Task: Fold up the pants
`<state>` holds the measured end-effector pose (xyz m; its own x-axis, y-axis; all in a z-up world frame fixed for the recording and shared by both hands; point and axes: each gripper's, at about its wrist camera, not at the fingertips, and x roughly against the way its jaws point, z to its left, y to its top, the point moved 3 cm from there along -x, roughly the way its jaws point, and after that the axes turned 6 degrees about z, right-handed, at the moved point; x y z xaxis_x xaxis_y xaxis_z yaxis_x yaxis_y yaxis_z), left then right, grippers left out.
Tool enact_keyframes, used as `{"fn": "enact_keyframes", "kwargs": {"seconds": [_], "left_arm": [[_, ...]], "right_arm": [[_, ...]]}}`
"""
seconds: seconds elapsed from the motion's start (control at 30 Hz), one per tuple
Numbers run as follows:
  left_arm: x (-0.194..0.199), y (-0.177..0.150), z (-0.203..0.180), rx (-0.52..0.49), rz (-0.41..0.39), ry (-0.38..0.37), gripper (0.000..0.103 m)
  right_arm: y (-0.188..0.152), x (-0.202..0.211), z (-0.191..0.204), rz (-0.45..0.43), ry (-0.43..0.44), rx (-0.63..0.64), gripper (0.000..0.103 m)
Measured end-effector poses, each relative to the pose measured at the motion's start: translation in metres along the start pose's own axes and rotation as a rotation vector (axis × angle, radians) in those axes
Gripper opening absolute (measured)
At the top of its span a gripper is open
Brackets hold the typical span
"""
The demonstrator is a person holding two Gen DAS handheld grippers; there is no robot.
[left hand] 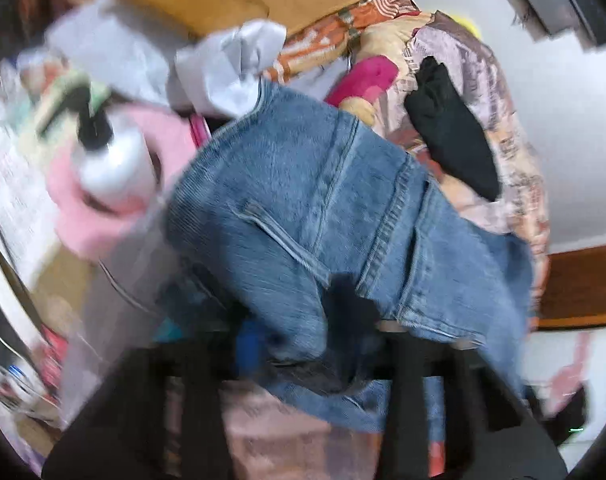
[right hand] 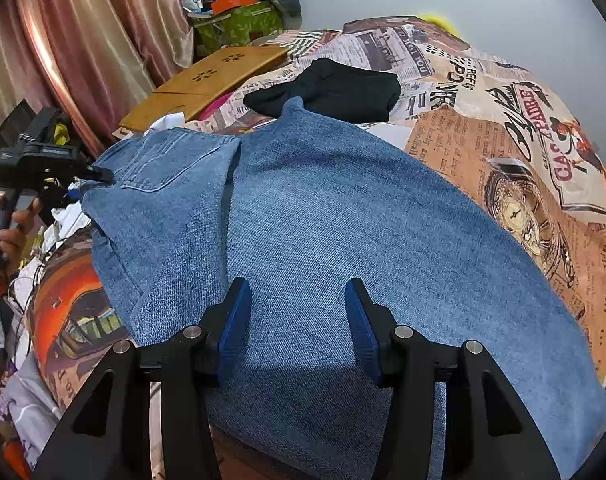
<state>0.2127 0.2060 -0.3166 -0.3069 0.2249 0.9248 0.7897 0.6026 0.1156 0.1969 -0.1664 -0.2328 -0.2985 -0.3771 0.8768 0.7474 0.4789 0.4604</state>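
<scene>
Blue jeans (right hand: 343,216) lie spread over a bed with a newspaper-print cover (right hand: 503,132), back pocket up at the left. In the right wrist view my right gripper (right hand: 297,292) hovers open over a jeans leg, its blue pads (right hand: 235,320) apart with only flat denim beneath. My left gripper (right hand: 99,176), held by a hand at the far left, pinches the waist edge. The left wrist view is blurred: the jeans (left hand: 323,200) hang bunched over my left gripper (left hand: 303,332), whose dark fingers close on the waistband.
A folded black garment (right hand: 335,88) lies on the bed beyond the jeans. A wooden lap table (right hand: 207,84) sits at the back left by a curtain (right hand: 83,40). A white pump bottle (left hand: 115,168) and pink cloth (left hand: 87,216) clutter the bedside.
</scene>
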Motion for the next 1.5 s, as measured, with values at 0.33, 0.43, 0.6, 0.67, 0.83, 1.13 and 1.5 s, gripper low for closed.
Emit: {"fn": "enact_keyframes", "kwargs": {"seconds": [0.33, 0.43, 0.6, 0.67, 0.83, 1.13, 1.5], "left_arm": [[0.074, -0.001, -0.015, -0.19, -0.311, 0.104, 0.016], [0.057, -0.005, 0.007, -0.164, -0.249, 0.093, 0.017], [0.0, -0.024, 0.029, -0.156, -0.119, 0.139, 0.021], [-0.004, -0.029, 0.031, -0.166, -0.121, 0.143, 0.022], [0.019, -0.029, 0.02, -0.222, -0.125, 0.208, 0.034], [0.078, -0.038, -0.053, -0.417, -0.322, 0.267, 0.07], [0.018, -0.06, -0.189, -0.621, -0.196, 0.157, 0.075]], "right_arm": [[-0.005, 0.004, -0.001, 0.002, -0.004, 0.004, 0.046], [-0.007, 0.006, 0.001, 0.006, -0.011, 0.015, 0.046], [-0.009, 0.008, -0.002, 0.008, -0.016, -0.006, 0.046], [-0.011, 0.011, -0.004, 0.008, -0.024, -0.018, 0.046], [-0.023, 0.032, -0.021, -0.024, -0.077, -0.072, 0.046], [-0.084, 0.098, -0.117, -0.12, -0.221, -0.372, 0.046], [-0.207, 0.148, -0.234, -0.116, -0.396, -0.782, 0.047]]}}
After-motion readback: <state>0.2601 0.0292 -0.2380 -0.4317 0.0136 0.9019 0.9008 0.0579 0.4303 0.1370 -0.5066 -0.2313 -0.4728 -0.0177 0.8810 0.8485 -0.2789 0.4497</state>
